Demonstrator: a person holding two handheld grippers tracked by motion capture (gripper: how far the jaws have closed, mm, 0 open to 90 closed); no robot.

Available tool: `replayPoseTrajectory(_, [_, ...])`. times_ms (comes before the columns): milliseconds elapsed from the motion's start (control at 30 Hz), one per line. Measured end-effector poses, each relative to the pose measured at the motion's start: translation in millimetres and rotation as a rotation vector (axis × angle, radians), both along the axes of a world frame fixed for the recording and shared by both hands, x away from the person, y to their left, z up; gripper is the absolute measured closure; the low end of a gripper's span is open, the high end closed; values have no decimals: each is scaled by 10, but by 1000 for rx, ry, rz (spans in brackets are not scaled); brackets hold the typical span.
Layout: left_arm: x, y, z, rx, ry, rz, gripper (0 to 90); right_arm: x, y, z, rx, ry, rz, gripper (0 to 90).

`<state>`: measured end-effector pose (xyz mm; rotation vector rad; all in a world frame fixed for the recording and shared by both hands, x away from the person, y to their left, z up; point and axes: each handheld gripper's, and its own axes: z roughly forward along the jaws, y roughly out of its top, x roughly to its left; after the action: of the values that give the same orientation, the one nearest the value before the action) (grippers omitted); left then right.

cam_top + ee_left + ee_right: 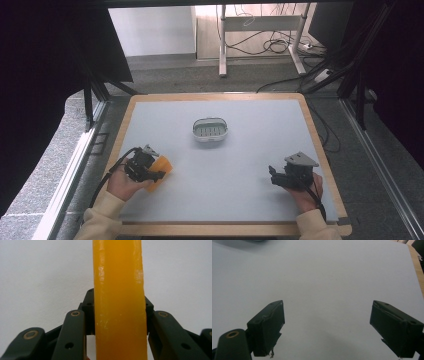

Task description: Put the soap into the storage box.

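Two hand-held grippers work over a pale grey mat (pixel 235 160) that covers a light wooden table (pixel 320 145), its timber showing as a thin border on every side. Around it lies speckled grey floor, with dark curtains at both flanks, black frame struts, and a white desk frame with loose cables beyond the far edge.

At the near left, close to the mat's left border, the left gripper (pixel 150 172) sits in a cream-sleeved hand (pixel 122 185) and is clamped on a flat orange translucent slab (pixel 161 169). In the left gripper view the orange slab (pixel 119 307) stands edge-on, pinched between the black jaws with pale mat behind it; whether it touches the mat I cannot tell.

Toward the middle, farther back, a small white oval basket with a slotted green-grey floor (pixel 210 129) stands alone, well apart from both grippers, with bare mat all around.

At the near right, the right gripper (pixel 274 176) carries a grey three-cornered plate and rests in the other hand (pixel 306 195), near the right border. Its jaws are spread wide and hold nothing; in the right gripper view, the right gripper (pixel 327 325) looks over bare mat (pixel 324 277) up to the wooden edge (pixel 415 262).
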<state>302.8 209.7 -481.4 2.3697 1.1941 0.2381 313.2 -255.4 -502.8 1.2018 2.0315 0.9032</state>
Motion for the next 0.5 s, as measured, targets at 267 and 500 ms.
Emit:
replayPoseTrajectory(267, [-8,-1,40,-6,-18,-20,622,-2,2,-2,1,2,0,128])
replayPoseTrajectory(500, [4,17,107,-13,-36,-16,622,0,4,-3,0,4,-3,128])
